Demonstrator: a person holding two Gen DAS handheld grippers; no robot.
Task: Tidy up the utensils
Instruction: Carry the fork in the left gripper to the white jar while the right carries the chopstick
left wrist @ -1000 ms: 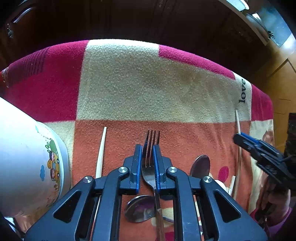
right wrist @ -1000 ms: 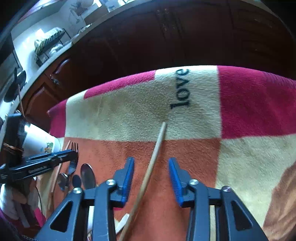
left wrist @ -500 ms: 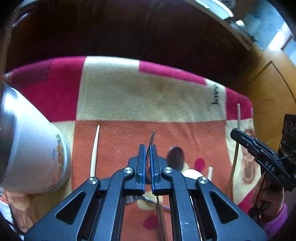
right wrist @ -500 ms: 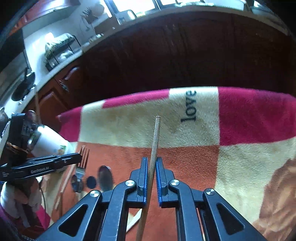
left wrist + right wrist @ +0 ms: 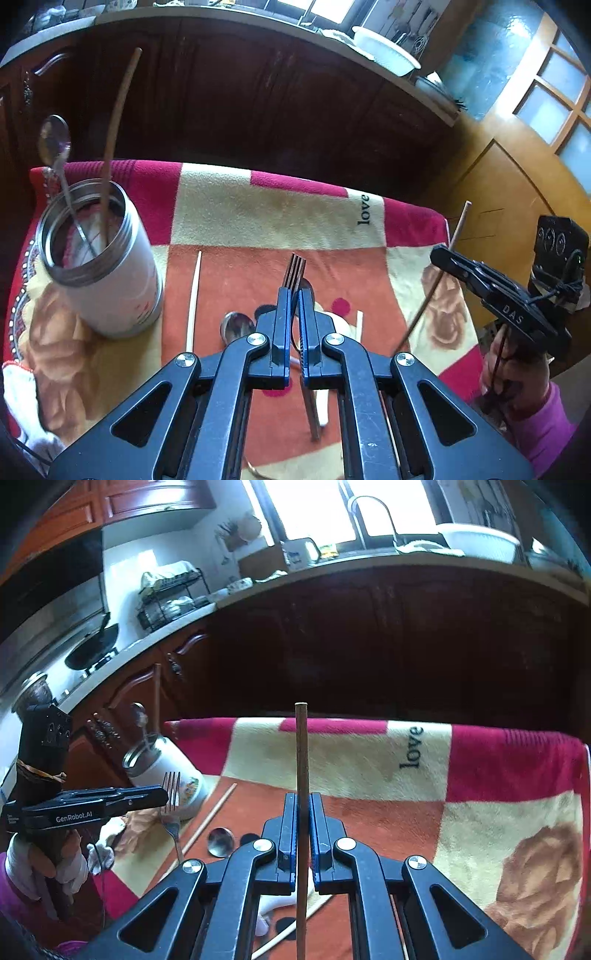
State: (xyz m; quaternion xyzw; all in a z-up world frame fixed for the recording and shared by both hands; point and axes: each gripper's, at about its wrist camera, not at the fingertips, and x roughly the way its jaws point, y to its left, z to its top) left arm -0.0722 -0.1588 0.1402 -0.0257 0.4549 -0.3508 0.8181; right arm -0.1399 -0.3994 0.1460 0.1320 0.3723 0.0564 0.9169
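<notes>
While a fleece blanket checked in red, cream and orange [image 5: 258, 221] is spread over the whole work surface, a white cylindrical canister with a metal rim [image 5: 99, 258] is seen standing upright at its left side, and a steel spoon [image 5: 55, 147] and a long brown chopstick [image 5: 118, 110] are propped inside it, leaning on the rim. Above the orange patch the left gripper [image 5: 294, 314] is held with its blue-padded jaws closed on a silver metal fork [image 5: 295, 269], whose tines project forward past the fingertips. At the right side the right gripper [image 5: 303, 830] is clamped on a dark wooden chopstick [image 5: 301, 753], which is lifted clear of the cloth and stands straight up between the jaws. On the orange patch a pale wooden chopstick [image 5: 194, 299] is laid just beside the canister, and a small round steel spoon bowl [image 5: 236, 328] is left near it.
</notes>
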